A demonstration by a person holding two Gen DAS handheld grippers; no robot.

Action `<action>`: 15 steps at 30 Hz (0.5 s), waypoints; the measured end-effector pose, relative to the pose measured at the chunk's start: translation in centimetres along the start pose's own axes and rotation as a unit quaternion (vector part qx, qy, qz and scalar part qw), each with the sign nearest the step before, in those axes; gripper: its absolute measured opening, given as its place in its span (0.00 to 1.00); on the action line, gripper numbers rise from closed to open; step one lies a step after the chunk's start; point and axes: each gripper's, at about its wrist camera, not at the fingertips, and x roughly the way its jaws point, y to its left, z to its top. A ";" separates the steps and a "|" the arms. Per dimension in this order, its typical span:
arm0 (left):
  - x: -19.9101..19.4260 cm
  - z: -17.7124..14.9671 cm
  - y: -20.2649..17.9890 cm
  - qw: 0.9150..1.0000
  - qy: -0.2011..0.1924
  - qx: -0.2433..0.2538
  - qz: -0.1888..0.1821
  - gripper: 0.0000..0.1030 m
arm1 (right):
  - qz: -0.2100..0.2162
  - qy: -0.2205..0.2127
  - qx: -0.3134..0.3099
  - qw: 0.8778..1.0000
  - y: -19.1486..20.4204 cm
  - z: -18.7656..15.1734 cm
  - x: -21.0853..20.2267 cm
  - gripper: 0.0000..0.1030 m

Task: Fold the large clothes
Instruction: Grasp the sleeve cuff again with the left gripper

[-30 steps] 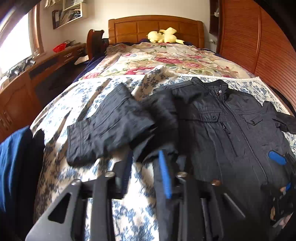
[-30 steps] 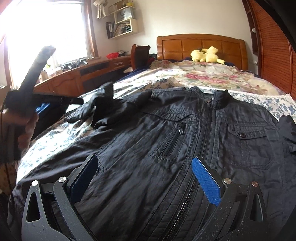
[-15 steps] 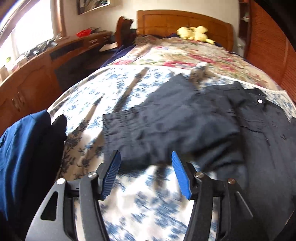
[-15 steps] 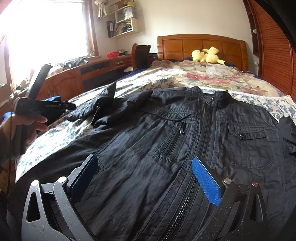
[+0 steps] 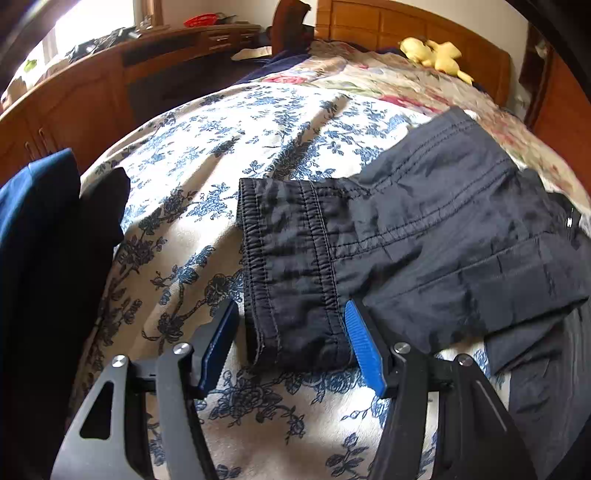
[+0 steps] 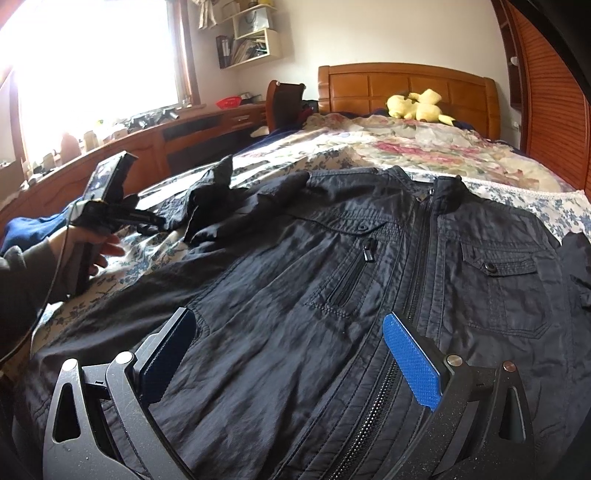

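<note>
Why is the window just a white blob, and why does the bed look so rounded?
Right wrist view: the window is overexposed by daylight, washing out the desk beneath it. Left wrist view: the fisheye lens bulges the bedspread and curves the headboard; the jacket sleeve looks slightly motion-blurred.

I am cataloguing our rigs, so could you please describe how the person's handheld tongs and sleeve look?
Both the left tongs and the right tongs have angular black fingers with triangular cut-outs, silver round fasteners and ribbed blue pads. From the right wrist view, the left tool has a black body with a thin dark cable, and the person wears a dark grey sleeve.
</note>
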 end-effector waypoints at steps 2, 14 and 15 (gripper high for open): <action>0.0 0.0 0.0 1.000 0.004 -0.014 -0.002 0.57 | 0.000 0.000 0.000 1.000 0.0 0.0 0.1 1.00; -5.4 1.8 -5.1 0.998 -0.010 0.059 -0.006 0.08 | 0.003 -0.002 0.000 1.000 -0.1 0.1 -0.5 1.00; -7.2 2.2 -6.3 0.997 -0.029 0.064 -0.015 0.08 | 0.004 -0.001 0.000 1.000 0.0 0.2 -0.8 1.00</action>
